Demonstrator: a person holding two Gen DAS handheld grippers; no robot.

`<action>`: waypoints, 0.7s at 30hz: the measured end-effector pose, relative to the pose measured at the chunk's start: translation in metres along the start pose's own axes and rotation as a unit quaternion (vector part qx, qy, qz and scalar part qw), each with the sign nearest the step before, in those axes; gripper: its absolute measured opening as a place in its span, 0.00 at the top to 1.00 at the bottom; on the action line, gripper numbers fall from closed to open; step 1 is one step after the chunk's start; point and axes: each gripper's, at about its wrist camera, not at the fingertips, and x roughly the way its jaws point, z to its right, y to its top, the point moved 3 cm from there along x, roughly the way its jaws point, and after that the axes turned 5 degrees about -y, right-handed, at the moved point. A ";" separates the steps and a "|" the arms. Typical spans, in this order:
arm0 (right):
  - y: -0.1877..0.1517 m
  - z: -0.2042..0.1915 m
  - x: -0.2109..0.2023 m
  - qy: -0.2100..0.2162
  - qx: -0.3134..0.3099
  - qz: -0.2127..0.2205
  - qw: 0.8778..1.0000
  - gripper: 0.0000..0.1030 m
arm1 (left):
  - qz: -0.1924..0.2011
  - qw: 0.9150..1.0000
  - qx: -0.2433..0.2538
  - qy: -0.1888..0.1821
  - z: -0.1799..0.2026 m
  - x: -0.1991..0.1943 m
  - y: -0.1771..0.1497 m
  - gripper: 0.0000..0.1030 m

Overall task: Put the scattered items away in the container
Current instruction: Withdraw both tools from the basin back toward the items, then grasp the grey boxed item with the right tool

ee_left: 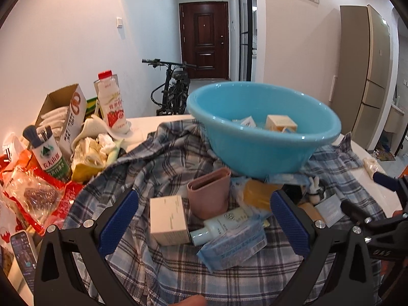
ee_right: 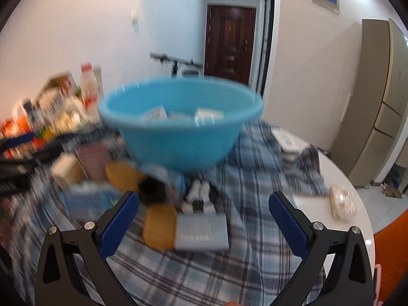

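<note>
Blue plastic marked the goal: the basin [ee_left: 262, 127] stood at the far side of the plaid cloth [ee_left: 158, 153] and already held a few small boxes [ee_left: 280, 123]. We held the left gripper [ee_left: 204, 219] with its jaws wide apart and empty, above the near cluster: a white box [ee_left: 168, 219], a pink holder [ee_left: 209, 193] just behind it, a pale bottle [ee_left: 224, 223] lying on its side, and a blue packet [ee_left: 232, 244] nearest us. We held the right gripper [ee_right: 204, 219] likewise spread and empty, over a grey flat box [ee_right: 201, 232] and a yellow pad [ee_right: 158, 225] beside it, though that view was blurred, so finer detail escaped us. We judged the work partly done, between placements, with a fresh pick about to begin. The next move, in our view, called for lowering one claw squarely over a single item, the white box on the left or the grey box on the right, and closing across its narrow faces. The pieces lay touching, so we expected a neighbour might be dragged along, and the loose cloth could bunch under the fingers.
</note>
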 end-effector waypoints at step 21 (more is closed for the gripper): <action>-0.042 -0.004 0.053 -0.007 -0.037 -0.095 0.995 0.00 | -0.025 0.999 0.008 -0.023 0.003 0.019 -0.016 0.00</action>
